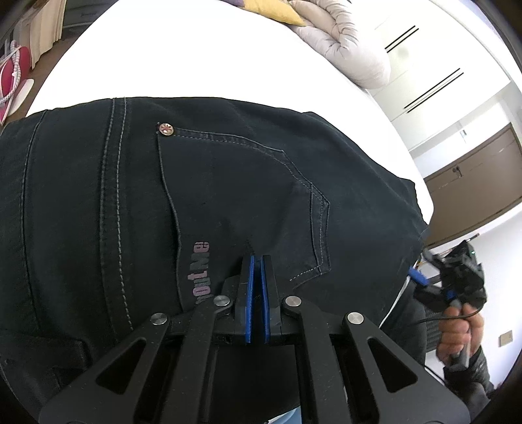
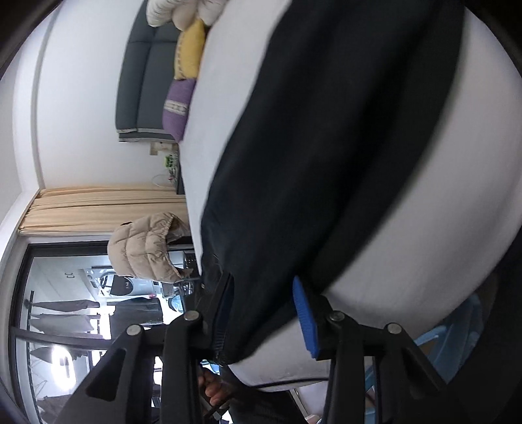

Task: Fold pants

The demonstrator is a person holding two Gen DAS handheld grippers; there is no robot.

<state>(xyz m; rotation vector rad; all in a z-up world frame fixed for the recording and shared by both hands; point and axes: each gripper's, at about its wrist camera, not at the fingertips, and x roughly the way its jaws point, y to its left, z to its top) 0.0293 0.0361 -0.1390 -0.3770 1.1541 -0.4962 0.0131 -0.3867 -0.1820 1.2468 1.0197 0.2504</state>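
Nearest your lens in the left wrist view, your left gripper (image 1: 257, 261) sits at lower centre with its blue pads pressed together; whether a fold of cloth is caught between them you cannot tell. Its tips rest over the dark navy denim pants (image 1: 212, 195), just below the stitched back pocket (image 1: 241, 195) and beside the pale printed lettering (image 1: 199, 272). The pants lie seat-up on the white bed sheet (image 1: 195, 58), filling the middle of the frame.

At right of that view, your right gripper (image 1: 452, 277) hangs off the bed's edge in your bare hand (image 1: 456, 336). In the right wrist view, this gripper (image 2: 264, 303) stands spread, and the pants' dark cloth (image 2: 326, 146) runs between the fingers without either pad pressing it, its hem (image 2: 222, 345) at bottom centre.

You look to be at the start of a fold, setting both grips. Next, the right pads must close on that hem edge, taking all layers, before you lift and carry it over.

Around you: a pale padded quilt (image 1: 342, 42) and a yellow pillow (image 1: 274, 9) at the top, a purple pillow (image 2: 177, 107) and a beige puffer jacket (image 2: 143, 248) at left of the right view. None lies on the pants; the bed edge close under the right gripper is the main hindrance.
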